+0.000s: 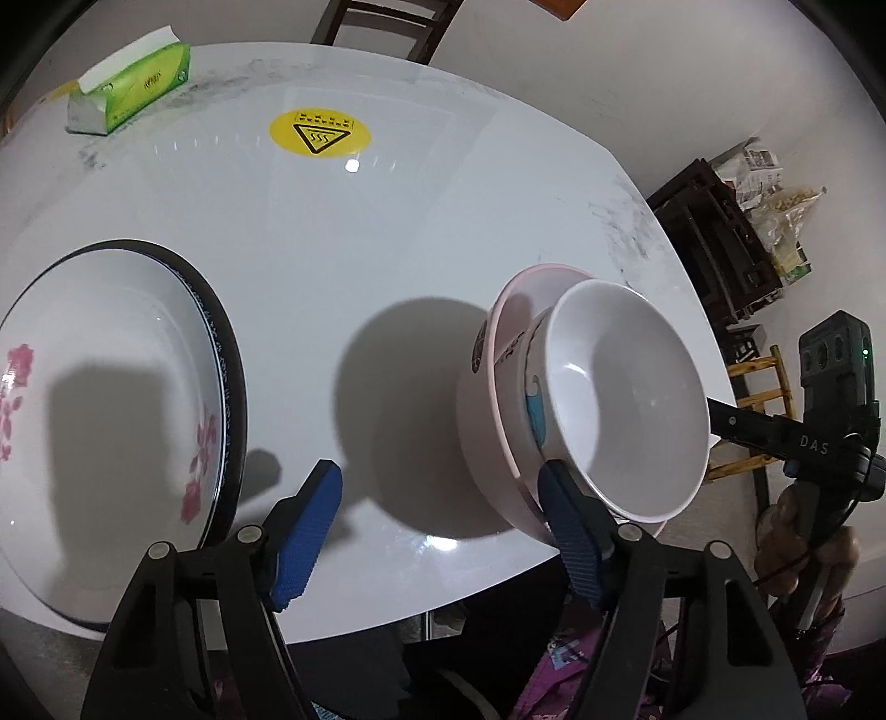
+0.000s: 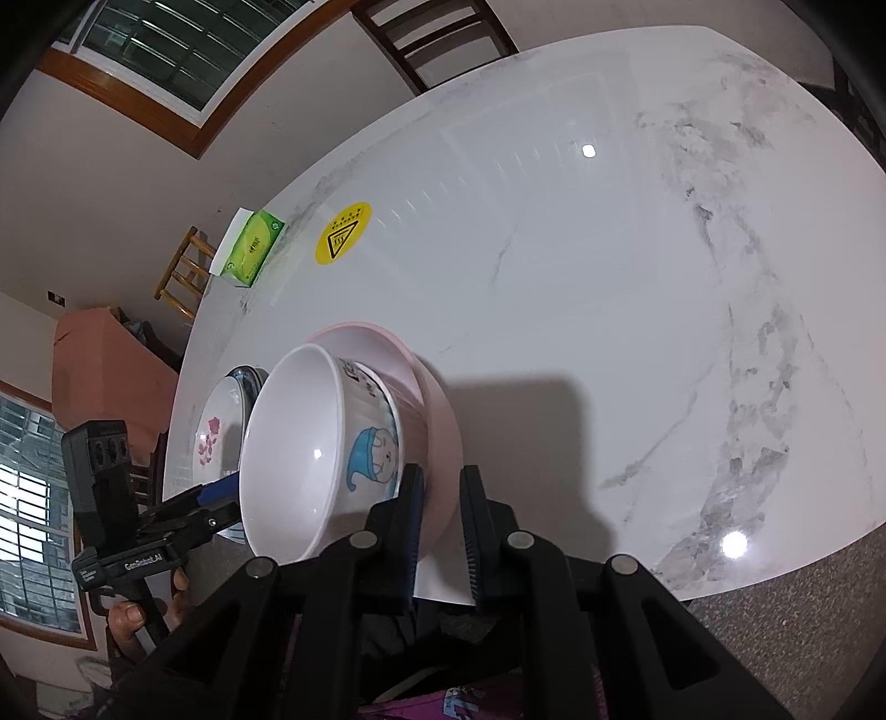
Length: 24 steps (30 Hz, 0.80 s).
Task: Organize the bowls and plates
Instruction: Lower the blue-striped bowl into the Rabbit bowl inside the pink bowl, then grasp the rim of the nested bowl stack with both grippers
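Observation:
A white bowl with a blue cartoon figure [image 1: 626, 393] [image 2: 310, 454] sits nested in a pink bowl [image 1: 487, 410] [image 2: 432, 410] near the table's front edge. My right gripper [image 2: 440, 515] is shut on the pink bowl's near rim; it also shows in the left wrist view [image 1: 736, 426]. My left gripper [image 1: 443, 526] is open and empty, its right finger beside the pink bowl. A white plate with pink flowers and a dark rim [image 1: 111, 399] [image 2: 219, 432] lies to the left of the bowls.
The white marble table [image 1: 387, 232] [image 2: 609, 277] carries a yellow heat-warning sticker [image 1: 319, 133] [image 2: 342, 232] and a green tissue box [image 1: 133, 88] [image 2: 252, 249] at the far side. Wooden chairs [image 2: 437, 39] stand around it.

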Each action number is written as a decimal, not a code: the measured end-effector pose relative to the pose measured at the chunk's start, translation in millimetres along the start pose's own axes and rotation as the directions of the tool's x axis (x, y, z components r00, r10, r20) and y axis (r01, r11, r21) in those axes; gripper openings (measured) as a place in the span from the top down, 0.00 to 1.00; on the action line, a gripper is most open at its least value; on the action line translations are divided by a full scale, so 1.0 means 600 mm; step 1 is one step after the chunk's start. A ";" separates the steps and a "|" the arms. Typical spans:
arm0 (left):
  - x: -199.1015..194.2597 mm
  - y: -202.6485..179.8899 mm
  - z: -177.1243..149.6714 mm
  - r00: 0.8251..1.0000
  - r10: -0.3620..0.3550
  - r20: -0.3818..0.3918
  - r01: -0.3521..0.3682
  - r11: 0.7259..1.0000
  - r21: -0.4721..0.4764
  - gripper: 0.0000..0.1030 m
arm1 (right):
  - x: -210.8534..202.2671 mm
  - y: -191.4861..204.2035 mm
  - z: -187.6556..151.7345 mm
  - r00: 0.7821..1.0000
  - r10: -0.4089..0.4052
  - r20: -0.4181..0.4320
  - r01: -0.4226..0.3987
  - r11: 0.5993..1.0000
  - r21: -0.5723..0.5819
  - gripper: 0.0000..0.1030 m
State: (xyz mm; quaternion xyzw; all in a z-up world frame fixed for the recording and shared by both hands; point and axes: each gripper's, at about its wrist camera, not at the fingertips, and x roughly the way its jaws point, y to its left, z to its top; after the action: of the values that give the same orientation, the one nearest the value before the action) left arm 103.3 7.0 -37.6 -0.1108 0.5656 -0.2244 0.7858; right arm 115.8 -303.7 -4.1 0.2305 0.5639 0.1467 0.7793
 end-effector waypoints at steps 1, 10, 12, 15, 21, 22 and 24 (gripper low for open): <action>0.001 0.002 0.001 1.000 -0.009 -0.001 0.009 1.000 -0.004 0.33 | 0.000 -0.001 0.001 1.000 -0.002 -0.002 0.002 1.000 0.003 0.84; 0.005 0.008 0.007 0.998 -0.068 0.013 0.068 0.998 -0.002 0.38 | 0.004 -0.004 0.012 1.000 -0.015 -0.025 0.016 1.000 0.023 0.82; 0.006 0.006 0.006 0.998 -0.056 0.013 0.056 0.998 0.003 0.34 | 0.010 -0.004 0.016 0.999 -0.018 -0.042 0.019 0.999 0.032 0.82; 0.005 0.003 0.007 0.999 -0.038 0.010 0.038 0.999 0.010 0.31 | 0.020 -0.005 0.023 0.998 -0.022 -0.066 0.025 0.999 0.038 0.82; 0.002 -0.004 0.011 1.000 0.009 0.016 -0.010 0.999 0.039 0.35 | 0.044 -0.005 0.024 0.996 -0.026 -0.087 0.031 0.998 0.053 0.82; 0.002 -0.004 0.012 1.000 0.001 0.012 -0.001 0.999 0.034 0.38 | 0.044 -0.008 0.023 0.996 -0.021 -0.088 0.027 0.998 0.059 0.82; 0.002 -0.008 0.015 1.000 0.002 0.010 -0.003 0.999 0.034 0.45 | 0.043 -0.008 0.024 0.996 -0.022 -0.086 0.026 0.998 0.056 0.82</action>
State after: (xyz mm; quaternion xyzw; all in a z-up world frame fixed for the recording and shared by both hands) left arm 110.7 1.3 -33.6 -0.0979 0.5578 -0.2323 0.7907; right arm 137.3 -298.3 -23.9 0.2395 0.6034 0.1307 0.7493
